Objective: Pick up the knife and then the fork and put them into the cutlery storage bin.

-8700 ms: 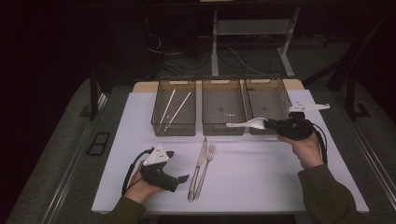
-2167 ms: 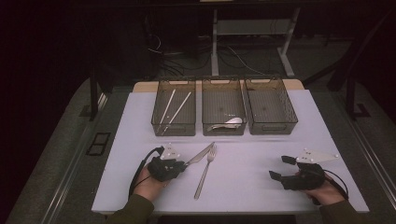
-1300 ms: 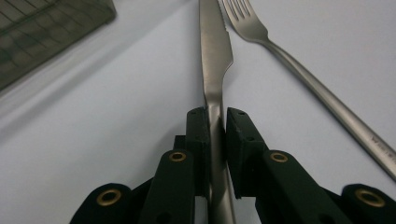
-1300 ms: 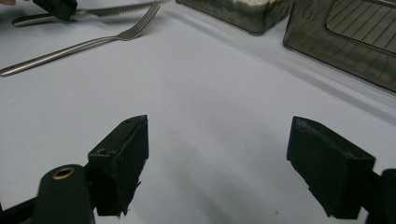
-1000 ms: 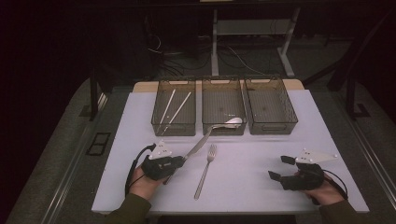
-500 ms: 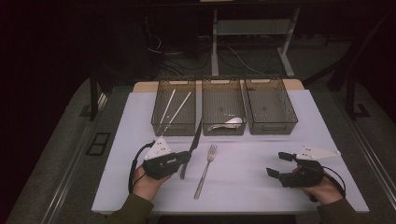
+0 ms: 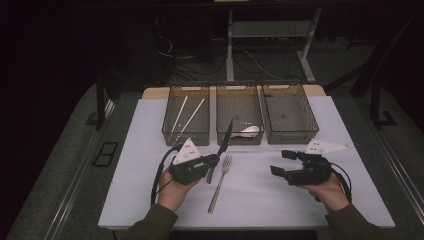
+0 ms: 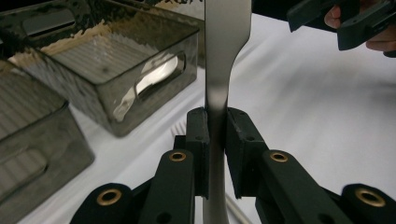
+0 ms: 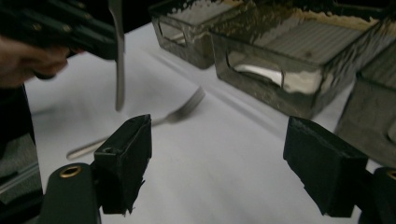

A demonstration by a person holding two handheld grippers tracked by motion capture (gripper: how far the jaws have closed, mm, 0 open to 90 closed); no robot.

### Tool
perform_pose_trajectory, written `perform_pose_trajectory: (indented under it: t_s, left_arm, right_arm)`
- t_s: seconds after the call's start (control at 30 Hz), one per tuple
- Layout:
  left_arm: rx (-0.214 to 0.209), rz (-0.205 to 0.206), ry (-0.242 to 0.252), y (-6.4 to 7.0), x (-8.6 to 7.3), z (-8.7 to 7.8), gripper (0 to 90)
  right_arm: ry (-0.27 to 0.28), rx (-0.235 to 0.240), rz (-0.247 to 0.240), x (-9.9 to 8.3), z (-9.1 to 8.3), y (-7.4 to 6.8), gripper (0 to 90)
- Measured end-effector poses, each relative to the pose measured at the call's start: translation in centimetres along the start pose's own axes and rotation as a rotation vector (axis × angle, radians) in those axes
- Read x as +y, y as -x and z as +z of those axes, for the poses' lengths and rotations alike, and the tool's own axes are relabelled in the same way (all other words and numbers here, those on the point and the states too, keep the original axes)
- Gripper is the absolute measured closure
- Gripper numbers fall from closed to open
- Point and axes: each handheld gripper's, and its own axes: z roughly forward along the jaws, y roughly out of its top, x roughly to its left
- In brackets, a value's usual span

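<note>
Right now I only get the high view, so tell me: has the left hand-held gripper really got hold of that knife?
Observer: Yes. In the left gripper view both jaws of the left hand-held gripper press flat on the knife, on the narrow neck of its handle.
Operator: What's the pale thing in the middle bin?
Observer: The right gripper view shows a shiny spoon through the end-wall handle slot of the middle bin.
Operator: And the right hand-held gripper?
Observer: The right hand-held gripper has its jaws wide apart with nothing between them, and the fork lies on the white sheet beyond them.
</note>
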Motion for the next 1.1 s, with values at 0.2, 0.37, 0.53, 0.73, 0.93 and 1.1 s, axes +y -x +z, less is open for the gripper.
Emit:
perform_pose_trajectory:
  t_s: [0.2, 0.37, 0.53, 0.73, 0.93, 1.1]
  left_arm:
    - [0.019, 0.022, 0.017, 0.9, 1.5, 2.3, 79.2]
    - [0.041, 0.039, 0.017, 1.7, 2.0, 4.0, 79.2]
    - [0.052, 0.042, 0.026, 2.4, 2.0, 4.5, 79.2]
    - [0.06, 0.048, 0.028, 2.5, 1.9, 4.4, 79.1]
    - [0.068, 0.055, 0.032, 2.6, 1.8, 4.5, 79.1]
    - [0.075, 0.06, 0.039, 2.7, 1.8, 4.4, 79.1]
  right_arm:
    - [0.059, 0.034, 0.0, 2.2, 1.2, -0.2, 32.6]
    - [0.086, 0.071, -0.006, 3.6, 2.6, -0.9, 37.2]
    - [0.083, 0.109, 0.018, 4.5, 4.1, -1.1, 45.0]
    - [0.074, 0.151, 0.045, 5.0, 5.7, -1.3, 55.6]
    - [0.077, 0.175, 0.064, 5.4, 6.6, -1.4, 64.9]
    - [0.065, 0.169, 0.061, 5.3, 6.7, -1.6, 71.5]
